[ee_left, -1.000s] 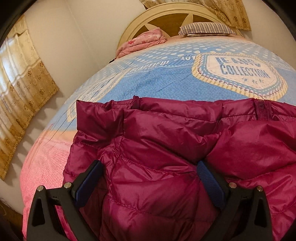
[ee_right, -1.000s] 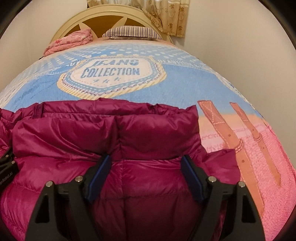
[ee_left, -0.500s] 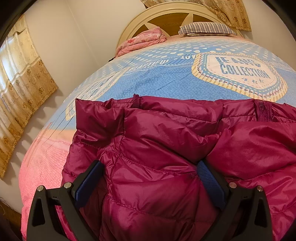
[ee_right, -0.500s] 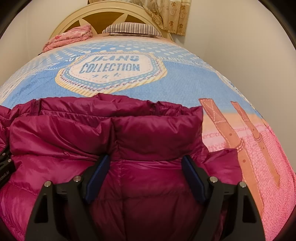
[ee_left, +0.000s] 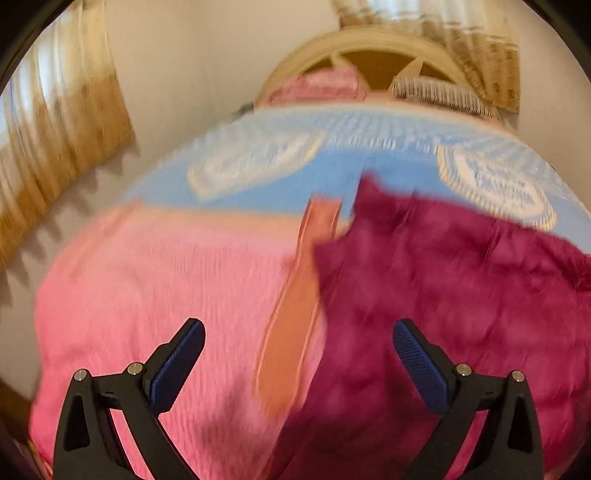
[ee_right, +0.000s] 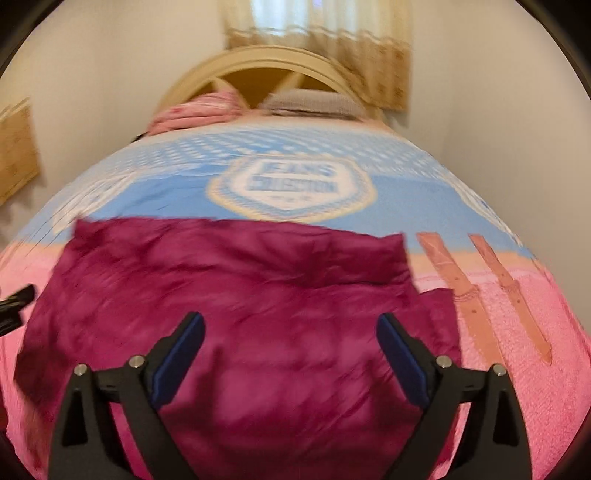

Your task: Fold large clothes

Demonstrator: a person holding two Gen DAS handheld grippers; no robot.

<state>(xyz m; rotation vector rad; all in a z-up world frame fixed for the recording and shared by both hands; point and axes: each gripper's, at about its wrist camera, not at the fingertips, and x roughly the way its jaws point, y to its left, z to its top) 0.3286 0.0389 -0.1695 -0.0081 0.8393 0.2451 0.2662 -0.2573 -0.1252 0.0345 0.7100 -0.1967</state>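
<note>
- since a second ago our left gripper (ee_left: 298, 347) has swung off the jacket (ee_right: 236, 295) toward the bed's (ee_left: 147, 277) left edge.
- both fingers pairs spread apart, empty; right gripper (ee_right: 290, 341) hovers over the jacket lying mid-bed.
- we judge it puffy, light, slippery: pinch a seamed edge.

The room is evenly and softly lit, with daylight glowing through the curtain (ee_right: 317, 29) behind the headboard. Both views are smeared by motion blur: the bedspread (ee_right: 288, 184) lettering is unreadable and the magenta jacket (ee_right: 236, 295) loses its quilting. Only the black gripper fingers (ee_left: 177, 354) stay sharp. Fisheye bending rounds the bed, and the corners fall to black.
</note>
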